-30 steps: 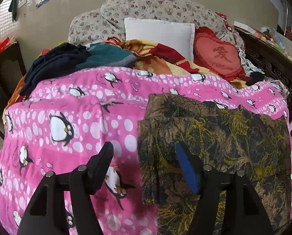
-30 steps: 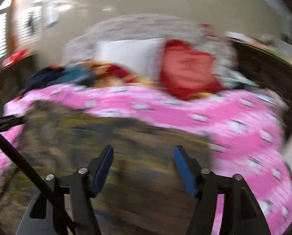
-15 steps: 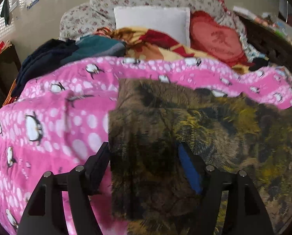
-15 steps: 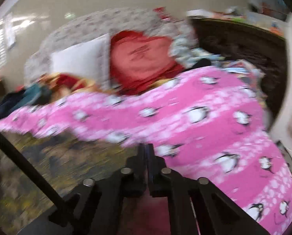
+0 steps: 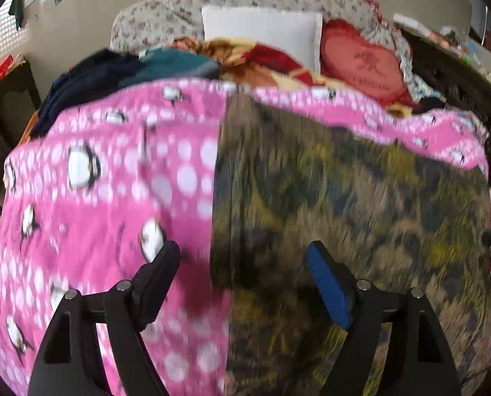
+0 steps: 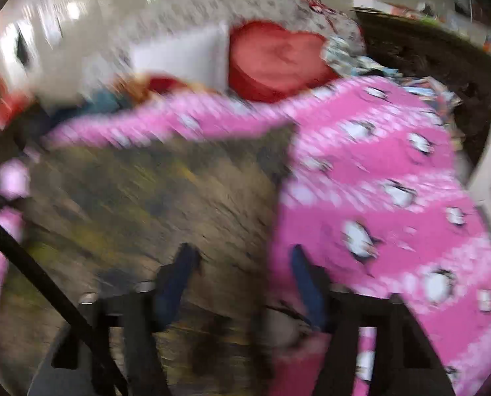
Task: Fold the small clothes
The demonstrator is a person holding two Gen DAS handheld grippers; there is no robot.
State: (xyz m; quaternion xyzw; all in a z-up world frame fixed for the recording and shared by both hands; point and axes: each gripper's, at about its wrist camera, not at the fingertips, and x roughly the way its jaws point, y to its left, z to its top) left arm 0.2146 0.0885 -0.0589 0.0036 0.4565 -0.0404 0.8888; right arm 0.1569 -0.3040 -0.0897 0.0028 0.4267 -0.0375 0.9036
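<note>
I have both tools low over the bed, and the dark olive-and-yellow patterned garment lies spread across the pink penguin blanket, roughly a broad rectangle with its left edge running straight up the middle of my left view. My left gripper has its jaws well apart and has just been widening them; that left edge of the cloth sits between the fingers, yet the pads are not pressing on it. My right gripper is partly open, its jaws having just parted again, and it straddles the garment's right edge where cloth meets blanket; the picture is smeared, so I see no grip there. I judge the folding to be at an early or middle stage: the piece is laid out fairly flat, possibly already doubled once, though I cannot tell. What remains, as I read it, is to pinch both near corners, carry them over, and then deal with the heap of dark clothes by the pillows.
</note>
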